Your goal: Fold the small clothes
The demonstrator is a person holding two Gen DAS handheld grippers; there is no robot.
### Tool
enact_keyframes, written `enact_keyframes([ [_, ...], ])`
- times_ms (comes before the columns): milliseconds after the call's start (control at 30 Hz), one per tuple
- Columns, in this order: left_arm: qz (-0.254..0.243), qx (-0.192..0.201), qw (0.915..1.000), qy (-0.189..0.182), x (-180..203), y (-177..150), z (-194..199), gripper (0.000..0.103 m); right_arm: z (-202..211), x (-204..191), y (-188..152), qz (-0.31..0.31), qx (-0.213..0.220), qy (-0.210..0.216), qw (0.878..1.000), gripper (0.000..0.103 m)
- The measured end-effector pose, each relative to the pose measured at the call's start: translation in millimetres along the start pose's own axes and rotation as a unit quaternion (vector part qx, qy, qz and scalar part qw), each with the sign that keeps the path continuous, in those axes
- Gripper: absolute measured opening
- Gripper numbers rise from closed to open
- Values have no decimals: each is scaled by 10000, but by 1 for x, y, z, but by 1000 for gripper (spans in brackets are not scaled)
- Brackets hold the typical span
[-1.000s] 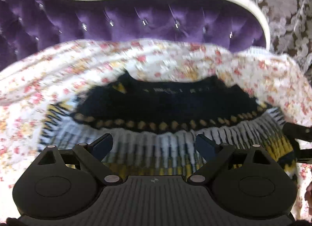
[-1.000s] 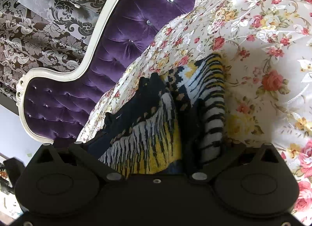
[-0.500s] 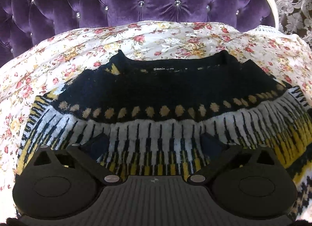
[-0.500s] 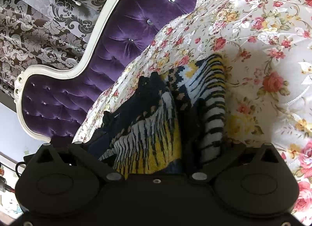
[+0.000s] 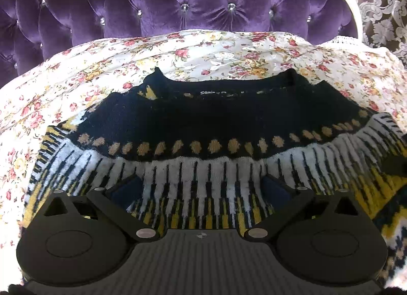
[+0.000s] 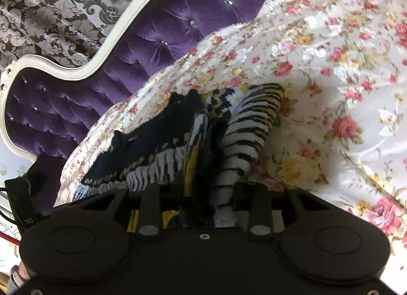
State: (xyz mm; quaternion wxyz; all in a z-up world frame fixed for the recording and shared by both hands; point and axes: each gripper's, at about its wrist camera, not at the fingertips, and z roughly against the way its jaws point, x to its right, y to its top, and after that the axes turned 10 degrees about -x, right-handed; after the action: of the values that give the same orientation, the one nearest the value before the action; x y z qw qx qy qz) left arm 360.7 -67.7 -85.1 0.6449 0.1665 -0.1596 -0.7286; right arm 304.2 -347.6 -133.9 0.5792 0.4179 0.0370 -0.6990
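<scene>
A knitted sweater (image 5: 203, 122) lies flat on the flowered bedspread (image 5: 216, 53), neck toward the headboard; it is black at the top, with tan dots and then white, black and yellow stripes. My left gripper (image 5: 201, 188) hovers open over the striped band, blue pads (image 5: 127, 188) wide apart and nothing between them. In the right wrist view the sweater (image 6: 157, 142) shows from its side, its striped sleeve (image 6: 254, 122) alongside. My right gripper (image 6: 206, 173) is closing, and bunched fabric at the sweater's side edge fills the narrow gap between its jaws. Its fingertips are mostly hidden by the cloth.
A purple tufted headboard (image 5: 203, 7) with a white frame (image 6: 76, 71) stands behind the bed. Patterned wallpaper (image 6: 51, 15) lies beyond it. Flowered bedspread (image 6: 343, 91) stretches to the right of the sleeve.
My right gripper's jaws have drawn in from wide open onto the sweater's edge, and its view has rolled. My left gripper's jaws stay wide; its view has cleared and shows more of the headboard.
</scene>
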Motion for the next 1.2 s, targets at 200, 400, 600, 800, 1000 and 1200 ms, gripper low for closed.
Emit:
enact_keyframes([
  [200,-144,72,9996,-240,-4,-32,36,93,7,-1,1,-29,134,92,9999,44],
  [400,-428,228,9988,-26,8,-70,34,95,10,-2,1,-21,205,143,9997,43],
  [600,-262,361,9988,-205,1,-68,42,93,9,-1,0,36,273,10,9996,38],
  [800,269,707,9968,-257,-42,-96,84,94,8,1,-5,22,310,-102,9995,38],
  [1000,737,558,9957,-99,-96,-128,102,94,14,-6,-9,-183,419,-167,9988,36],
  [1200,972,563,9930,-355,-128,-152,109,94,29,-68,2,106,500,181,9985,34],
])
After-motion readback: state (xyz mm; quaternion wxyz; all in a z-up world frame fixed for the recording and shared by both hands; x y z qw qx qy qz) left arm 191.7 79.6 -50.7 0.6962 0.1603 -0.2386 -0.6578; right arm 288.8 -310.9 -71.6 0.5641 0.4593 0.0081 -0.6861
